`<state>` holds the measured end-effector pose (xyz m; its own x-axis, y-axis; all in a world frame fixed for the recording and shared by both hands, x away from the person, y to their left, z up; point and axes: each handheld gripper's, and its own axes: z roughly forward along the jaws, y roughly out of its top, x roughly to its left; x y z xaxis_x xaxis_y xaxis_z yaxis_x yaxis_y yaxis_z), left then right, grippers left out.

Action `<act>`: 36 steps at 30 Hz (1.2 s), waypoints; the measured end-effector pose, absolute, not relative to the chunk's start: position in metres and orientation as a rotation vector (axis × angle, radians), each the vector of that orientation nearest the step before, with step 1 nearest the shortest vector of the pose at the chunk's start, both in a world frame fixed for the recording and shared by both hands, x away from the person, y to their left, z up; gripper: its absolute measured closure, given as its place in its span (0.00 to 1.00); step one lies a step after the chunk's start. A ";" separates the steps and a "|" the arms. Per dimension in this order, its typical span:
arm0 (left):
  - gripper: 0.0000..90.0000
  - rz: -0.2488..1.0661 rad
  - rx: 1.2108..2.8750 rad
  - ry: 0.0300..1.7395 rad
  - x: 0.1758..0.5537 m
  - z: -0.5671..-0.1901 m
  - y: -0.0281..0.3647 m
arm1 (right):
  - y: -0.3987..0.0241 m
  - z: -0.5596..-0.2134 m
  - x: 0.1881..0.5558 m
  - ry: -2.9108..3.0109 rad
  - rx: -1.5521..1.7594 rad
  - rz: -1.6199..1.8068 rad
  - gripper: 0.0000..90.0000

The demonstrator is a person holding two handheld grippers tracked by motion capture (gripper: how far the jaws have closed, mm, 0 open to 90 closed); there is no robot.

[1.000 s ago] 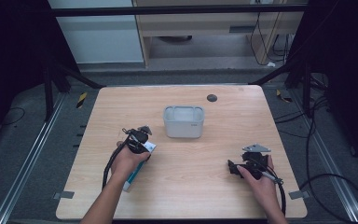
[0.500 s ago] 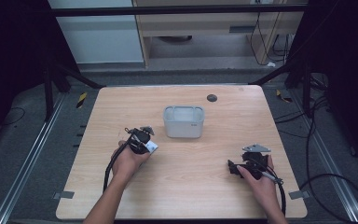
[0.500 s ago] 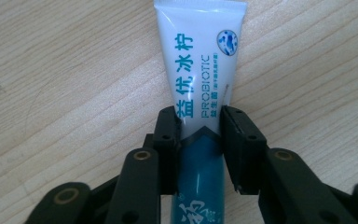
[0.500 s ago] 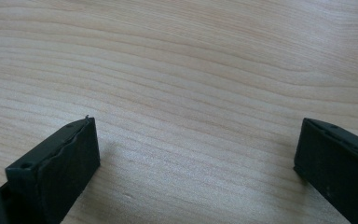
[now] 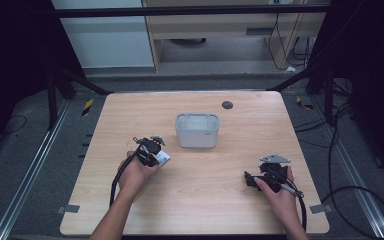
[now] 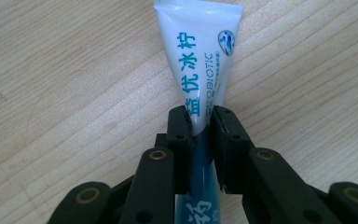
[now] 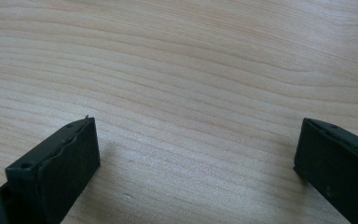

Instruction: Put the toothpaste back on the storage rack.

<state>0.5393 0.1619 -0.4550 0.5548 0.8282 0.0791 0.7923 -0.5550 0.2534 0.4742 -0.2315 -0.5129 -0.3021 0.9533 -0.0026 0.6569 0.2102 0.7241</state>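
The tube's (image 6: pixel 200 60) cap end is hidden behind the left gripper's (image 6: pixel 200 126) fingers (image 6: pixel 179 135) and cut off by the lower frame edge. In the high view, the contents of the grey container (image 5: pixel 197 130) and the small dark disc (image 5: pixel 227 104) on the bench (image 5: pixel 205 200) are too small to identify.

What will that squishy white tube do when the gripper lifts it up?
The tube is probably soft: it looks pinched narrow where the left gripper squeezes it. Its flat, wide end may droop a little but won't roll. It likely weighs little, being small beside the grey box. Its glossy skin could slip if the jaws loosen.
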 end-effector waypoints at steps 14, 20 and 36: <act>0.80 0.242 2.597 1.391 0.543 -0.458 0.164 | -0.231 -0.513 0.474 2.037 1.491 0.871 0.00; 0.76 0.265 2.598 1.397 0.545 -0.463 0.161 | -0.231 -0.513 0.474 2.037 1.491 0.871 0.00; 0.87 0.249 2.544 1.365 0.541 -0.451 0.168 | -0.231 -0.513 0.474 2.037 1.491 0.871 0.00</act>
